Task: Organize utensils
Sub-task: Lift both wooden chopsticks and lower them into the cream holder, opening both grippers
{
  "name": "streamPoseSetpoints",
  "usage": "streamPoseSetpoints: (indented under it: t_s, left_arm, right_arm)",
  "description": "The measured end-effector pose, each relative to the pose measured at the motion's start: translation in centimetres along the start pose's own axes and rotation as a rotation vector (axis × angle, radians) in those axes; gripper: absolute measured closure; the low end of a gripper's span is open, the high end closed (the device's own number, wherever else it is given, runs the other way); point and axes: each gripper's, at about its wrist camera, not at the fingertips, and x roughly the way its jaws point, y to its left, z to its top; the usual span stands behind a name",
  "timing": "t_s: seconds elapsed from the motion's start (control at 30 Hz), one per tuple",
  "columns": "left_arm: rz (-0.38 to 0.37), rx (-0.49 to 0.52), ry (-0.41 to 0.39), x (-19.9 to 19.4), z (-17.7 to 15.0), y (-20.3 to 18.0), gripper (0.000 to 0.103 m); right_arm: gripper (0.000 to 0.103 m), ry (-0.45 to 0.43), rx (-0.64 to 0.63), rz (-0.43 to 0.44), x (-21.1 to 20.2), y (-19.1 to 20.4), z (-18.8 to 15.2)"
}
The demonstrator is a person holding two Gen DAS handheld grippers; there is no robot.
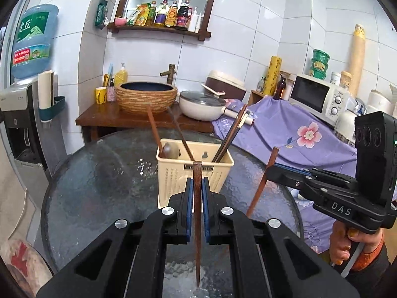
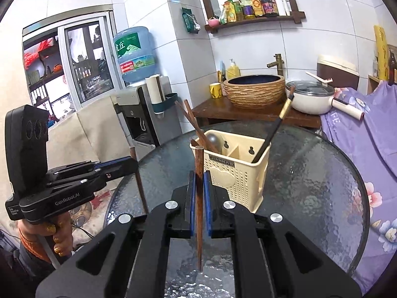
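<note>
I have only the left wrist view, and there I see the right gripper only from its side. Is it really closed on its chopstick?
Observer: Yes. In the right wrist view the right gripper is shut on a brown chopstick, which stands nearly upright in it.
Operator: Is the holder divided inside? From my side I cannot tell.
Observer: Yes, a divider splits the holder into two compartments.
Operator: What stands in which one?
Observer: In that view, the spoon and the brown chopsticks are in the left compartment. The dark gold-banded chopstick leans in the right one.
</note>
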Motion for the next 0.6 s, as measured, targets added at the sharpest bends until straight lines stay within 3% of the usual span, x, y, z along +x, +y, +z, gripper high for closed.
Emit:
streamPoseSetpoints:
  t_s: [0.27,0.6]
  left_arm:
    - [-0.032,-0.008,-0.034,-0.2,5.8,-0.2,0.096]
    - [0.000,-0.031,-0.111,-0.4,15.5,-0.4,0.096]
  right_arm:
    - [0.096,-0.042,-0.032,-0.004,-0.6,0.5,5.0]
    - [0.096,-0.124,0.011,-0.054,-1.8,-0.8,15.1]
